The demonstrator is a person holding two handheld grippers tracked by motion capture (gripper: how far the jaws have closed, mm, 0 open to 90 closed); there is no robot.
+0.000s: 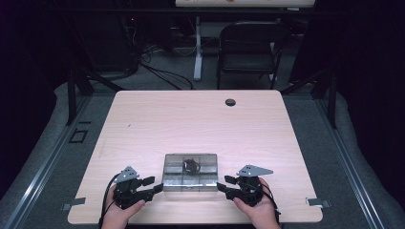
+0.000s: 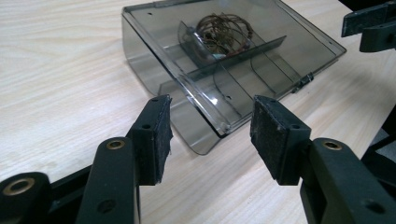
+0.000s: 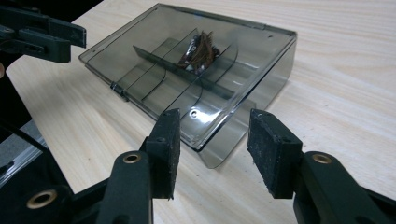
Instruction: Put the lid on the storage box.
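Open grippers (image 1: pixel 152 185) flanking shut box (image 1: pixel 190 172)

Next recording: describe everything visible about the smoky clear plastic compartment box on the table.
The smoky clear plastic compartment box is rectangular and shallow, with its hinged lid shut and a small latch on the front edge. Inner dividers form several compartments; one holds a tangled brown coil of wire. It lies flat on the light wooden table, between both open grippers, untouched.

The desk (image 1: pixel 200 119) is lit evenly from above, surroundings are left dark, and glare is caught on the box lid (image 3: pixel 201 116); close-ups stay pretty sharp.
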